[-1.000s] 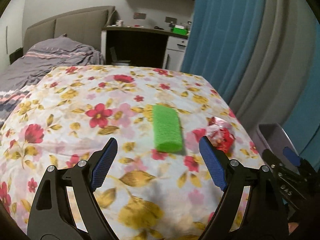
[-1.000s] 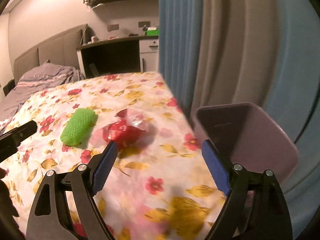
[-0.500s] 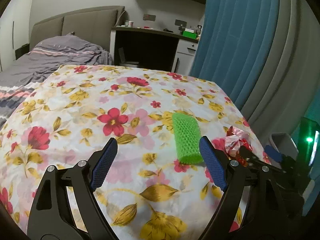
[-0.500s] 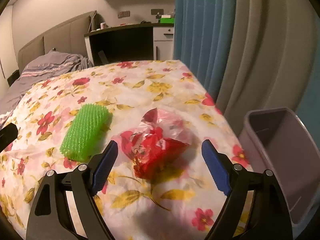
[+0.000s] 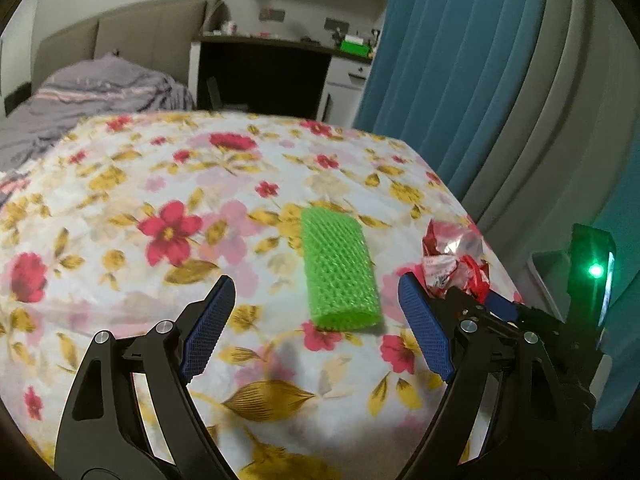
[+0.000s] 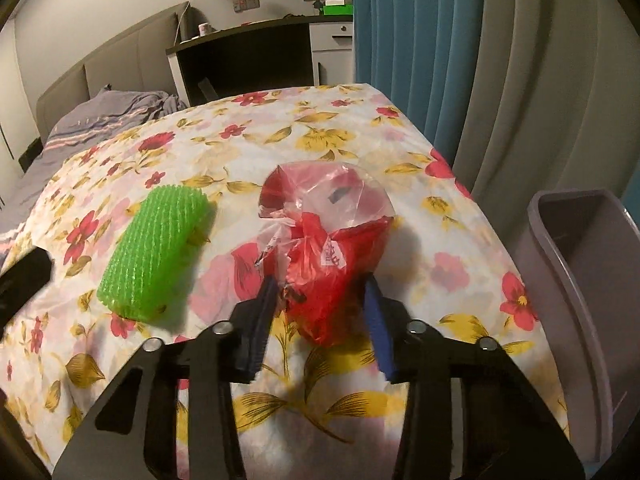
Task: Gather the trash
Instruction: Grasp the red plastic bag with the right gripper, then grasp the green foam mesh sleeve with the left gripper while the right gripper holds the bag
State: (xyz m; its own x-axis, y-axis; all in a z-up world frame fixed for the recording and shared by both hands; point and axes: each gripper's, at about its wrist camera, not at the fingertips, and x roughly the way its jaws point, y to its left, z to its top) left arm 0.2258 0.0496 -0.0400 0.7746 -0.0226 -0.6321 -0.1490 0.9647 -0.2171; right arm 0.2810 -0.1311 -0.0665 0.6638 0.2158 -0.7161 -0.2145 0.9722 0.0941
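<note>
A crumpled red and clear plastic bag [image 6: 332, 248] lies on the flowered cloth [image 6: 320, 140] near its right edge. My right gripper [image 6: 320, 282] is closing on the bag, and both blue pads touch its lower red part. In the left wrist view the bag [image 5: 452, 256] shows just beyond the right gripper [image 5: 480, 304]. A green foam net sleeve [image 5: 340, 268] lies left of the bag. My left gripper [image 5: 315, 280] hovers open just short of the sleeve's near end, with nothing held. The sleeve [image 6: 154, 252] also shows in the right wrist view.
A grey plastic bin [image 6: 576, 280] stands on the floor off the cloth's right edge. Blue and grey curtains [image 6: 440, 60] hang behind it. A bed with a grey blanket [image 5: 100, 92] and a dark desk [image 5: 264, 72] lie beyond the far edge.
My right gripper moved in over the red bag and its jaws narrowed from wide open onto it. The left gripper crept toward the green sleeve, still open.
</note>
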